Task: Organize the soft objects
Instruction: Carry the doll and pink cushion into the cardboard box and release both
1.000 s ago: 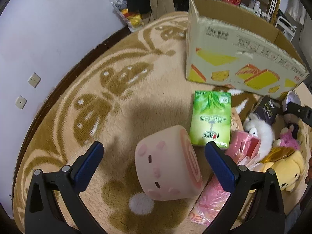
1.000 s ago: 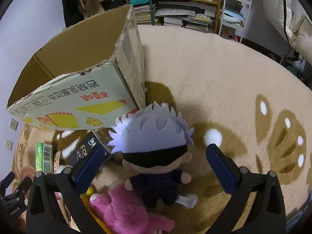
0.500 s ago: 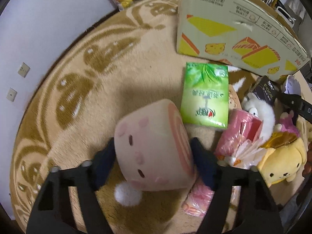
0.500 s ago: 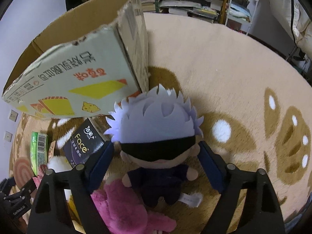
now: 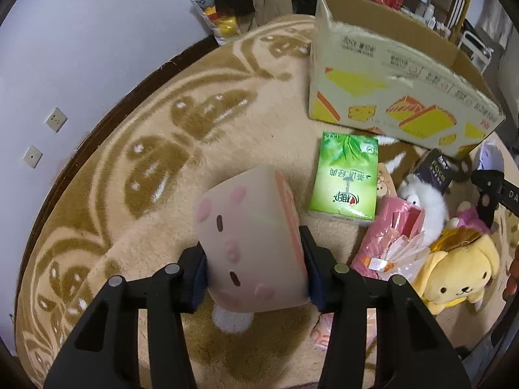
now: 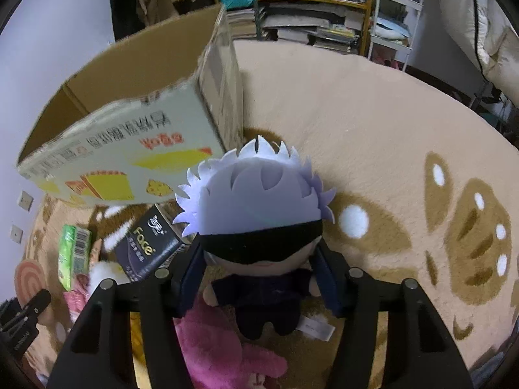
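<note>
My left gripper [image 5: 253, 272] is shut on a pink roll-cake plush [image 5: 251, 243] and holds it just above the beige rug [image 5: 155, 149]. My right gripper [image 6: 259, 272] is shut on a white-haired blindfolded doll [image 6: 259, 214], gripping it at the neck, its body hanging down. An open cardboard box [image 5: 389, 77] stands beyond; it also shows in the right wrist view [image 6: 129, 136]. A yellow dog plush [image 5: 454, 272], a white fluffy plush [image 5: 425, 197] and a pink plush [image 6: 223, 350] lie on the rug.
A green tissue pack [image 5: 345, 178], a black tissue pack [image 6: 150, 246] and a pink plastic bag [image 5: 392, 236] lie among the plushes. A wall with sockets [image 5: 55, 118] borders the rug at left. Shelves [image 6: 311, 9] stand at the back.
Both grippers have closed from wide open onto their plushes: the left on the roll-cake plush, the right on the doll. Both plushes now sit higher, nearer the cameras.
</note>
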A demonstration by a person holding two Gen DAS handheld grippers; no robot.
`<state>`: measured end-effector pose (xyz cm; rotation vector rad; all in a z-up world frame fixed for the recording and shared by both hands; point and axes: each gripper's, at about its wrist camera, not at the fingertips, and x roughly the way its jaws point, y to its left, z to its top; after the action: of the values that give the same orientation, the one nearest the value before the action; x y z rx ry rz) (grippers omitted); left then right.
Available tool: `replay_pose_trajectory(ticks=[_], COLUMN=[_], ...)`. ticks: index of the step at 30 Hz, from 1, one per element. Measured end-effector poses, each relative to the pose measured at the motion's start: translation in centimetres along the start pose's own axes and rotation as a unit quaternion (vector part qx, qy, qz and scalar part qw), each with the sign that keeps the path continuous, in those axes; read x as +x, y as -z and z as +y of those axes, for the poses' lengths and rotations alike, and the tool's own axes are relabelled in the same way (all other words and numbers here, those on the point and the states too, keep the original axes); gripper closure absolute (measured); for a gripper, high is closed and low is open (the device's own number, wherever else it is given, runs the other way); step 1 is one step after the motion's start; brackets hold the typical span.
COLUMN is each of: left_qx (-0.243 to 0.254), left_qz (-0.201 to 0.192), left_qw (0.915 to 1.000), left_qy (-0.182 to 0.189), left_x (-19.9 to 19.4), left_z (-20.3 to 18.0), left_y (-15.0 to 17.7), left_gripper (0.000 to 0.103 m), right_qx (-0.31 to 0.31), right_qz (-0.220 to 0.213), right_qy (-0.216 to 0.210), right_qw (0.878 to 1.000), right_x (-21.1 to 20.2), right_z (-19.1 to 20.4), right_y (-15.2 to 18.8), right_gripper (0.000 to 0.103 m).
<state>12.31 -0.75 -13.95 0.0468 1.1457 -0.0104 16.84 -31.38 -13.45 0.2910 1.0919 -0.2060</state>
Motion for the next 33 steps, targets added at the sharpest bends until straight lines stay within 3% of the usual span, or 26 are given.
replay_pose_trajectory(ticks=[5, 11, 18, 26, 33], left_qx=[0.007, 0.023, 0.049, 0.071, 0.102], left_qz=[-0.039, -0.089, -0.170, -0.246, -0.273], left_qw=[0.9991, 0.9956, 0.9834, 0.9660, 0.9553], left_qy=[-0.014, -0.020, -0.039, -0.037, -0.047], left_x=[-2.3, -5.6, -10.3, -14.5, -13.8], left_z=[-0.2, -0.6, -1.9, -3.5, -6.2], left_y=[0.4, 0.3, -1.1, -5.2, -9.8], left_gripper=[0.055, 0.057, 0.058, 0.058, 0.057], right_qx=[0.015, 0.000, -0.020, -0.045, -0.075], right_qz=[-0.036, -0.115, -0.186, -0.230, -0.239], right_qy=[-0.016, -0.047, -0.068, -0.069, -0.059], right_qw=[0.999, 0.992, 0.980, 0.970, 0.966], right_x=[-3.7, -10.5, -16.3, -17.8, -16.4], right_z=[-0.3, 1.1, 3.0, 5.0, 6.5], right_y=[-0.3, -0.3, -0.2, -2.5, -5.7], right_gripper=[0.039, 0.039, 0.039, 0.039, 0.038])
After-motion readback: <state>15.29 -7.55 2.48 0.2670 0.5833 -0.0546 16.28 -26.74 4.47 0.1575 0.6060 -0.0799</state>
